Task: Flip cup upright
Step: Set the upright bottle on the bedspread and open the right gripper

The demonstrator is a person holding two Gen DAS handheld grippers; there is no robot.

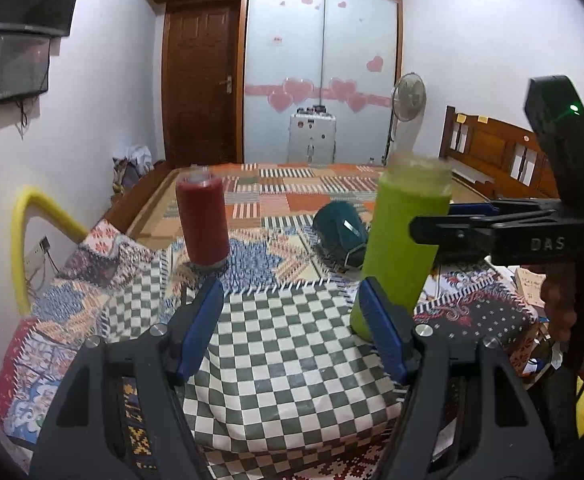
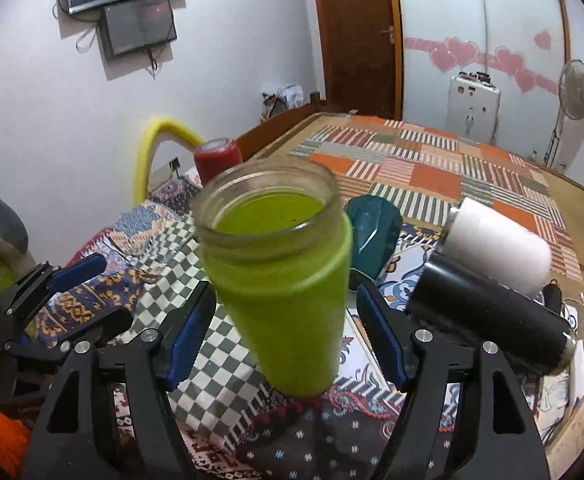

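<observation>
A green cup (image 2: pixel 279 296) with a clear glass rim stands mouth up on the patterned cloth, leaning slightly; it also shows in the left wrist view (image 1: pixel 400 248). My right gripper (image 2: pixel 287 332) is open, its blue pads on either side of the cup's lower body and apart from it. My left gripper (image 1: pixel 292 320) is open and empty over the checkered cloth (image 1: pixel 287 352), the green cup just beyond its right pad (image 1: pixel 384 328). A red cup (image 1: pixel 203 220) stands upright at the far left.
A dark teal cup (image 1: pixel 342 236) lies on its side behind the green cup. A black-and-white bottle (image 2: pixel 492 276) lies at the right. A yellow tube (image 1: pixel 27 236) curves at the left edge. A bed with a patchwork cover (image 2: pixel 452 168) lies beyond.
</observation>
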